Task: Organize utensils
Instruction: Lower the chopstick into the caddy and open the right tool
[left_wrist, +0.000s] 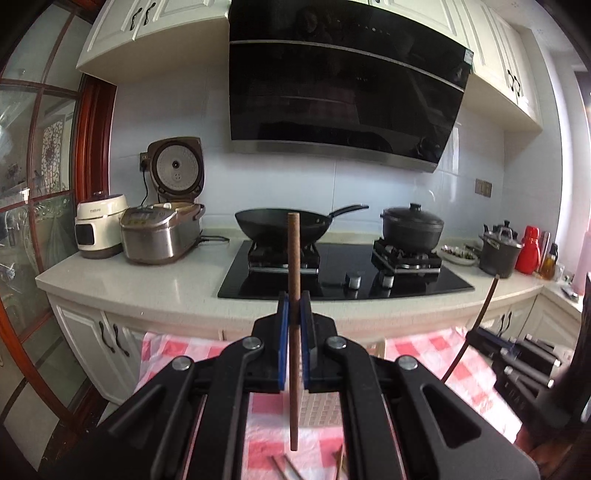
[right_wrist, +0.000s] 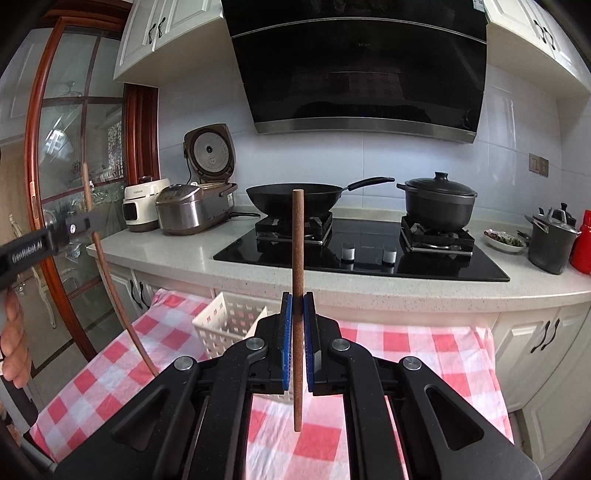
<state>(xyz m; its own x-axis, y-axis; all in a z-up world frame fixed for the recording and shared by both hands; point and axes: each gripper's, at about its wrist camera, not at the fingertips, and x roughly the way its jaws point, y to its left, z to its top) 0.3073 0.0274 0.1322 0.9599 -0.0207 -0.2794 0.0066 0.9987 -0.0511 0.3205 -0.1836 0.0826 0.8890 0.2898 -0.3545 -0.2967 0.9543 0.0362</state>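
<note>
My left gripper (left_wrist: 294, 301) is shut on a brown wooden chopstick (left_wrist: 294, 258) and holds it upright above the red-and-white checked cloth (left_wrist: 173, 350). My right gripper (right_wrist: 297, 301) is shut on a second brown chopstick (right_wrist: 297, 240), also upright. A white slotted basket (right_wrist: 229, 321) stands on the cloth just left of and behind the right gripper. Several more chopsticks (left_wrist: 284, 467) lie on the cloth under the left gripper. The right gripper with its chopstick (left_wrist: 476, 325) shows at the right of the left wrist view. The left gripper's body (right_wrist: 44, 240) and chopstick (right_wrist: 110, 288) show at the left of the right wrist view.
Behind the cloth runs a pale kitchen counter (left_wrist: 147, 280) with a black gas hob (left_wrist: 343, 273), a wok (left_wrist: 284, 221), a lidded black pot (left_wrist: 412, 225), two rice cookers (left_wrist: 162, 232), a grey pot (left_wrist: 498, 254) and a red bottle (left_wrist: 528, 251). A glass door (right_wrist: 74, 166) is at left.
</note>
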